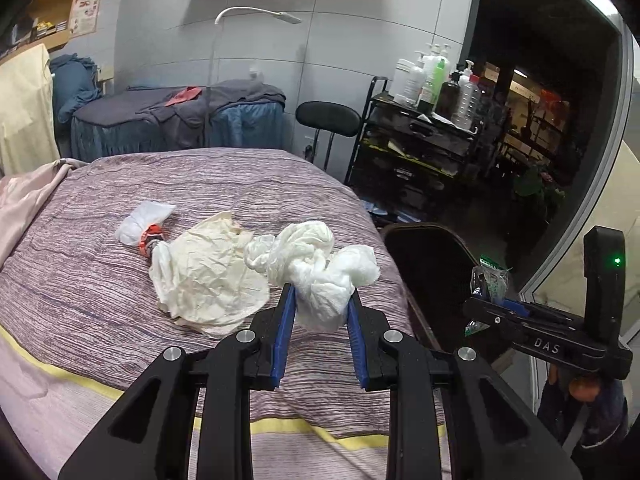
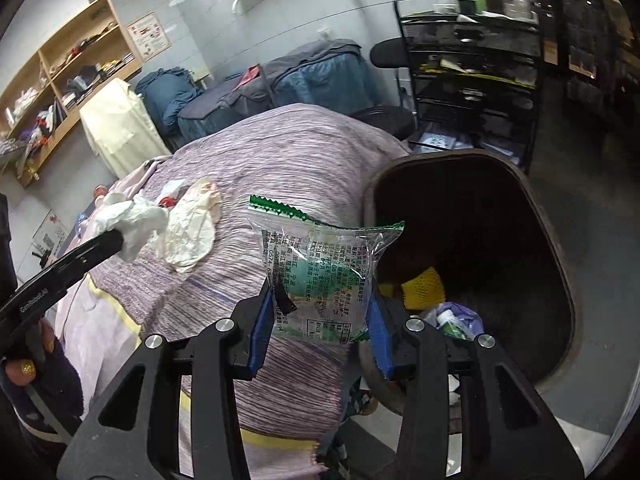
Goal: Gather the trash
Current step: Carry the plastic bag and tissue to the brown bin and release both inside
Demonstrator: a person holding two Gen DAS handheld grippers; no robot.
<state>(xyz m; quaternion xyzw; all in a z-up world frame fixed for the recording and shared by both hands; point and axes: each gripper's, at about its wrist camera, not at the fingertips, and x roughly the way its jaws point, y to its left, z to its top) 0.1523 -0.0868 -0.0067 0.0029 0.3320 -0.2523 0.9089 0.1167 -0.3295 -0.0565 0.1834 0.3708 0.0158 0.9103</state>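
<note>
Left gripper point(image 1: 322, 300) jaws clamped on white crumpled tissue point(image 1: 320, 268) above bed point(image 1: 100, 280), right gripper point(image 2: 320, 304) jaws holding clear printed wrapper point(image 2: 320, 272) beside dark bin point(image 2: 520, 208), bin's contents partly hidden.

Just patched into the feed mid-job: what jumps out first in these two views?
Both grippers are loaded: the left gripper is shut on a white tissue wad above the striped bed cover, and the right gripper is shut on a clear snack wrapper with green edges. Beside the bed stands the dark trash bin, already holding litter. A crumpled cream paper lies on the bed.
</note>
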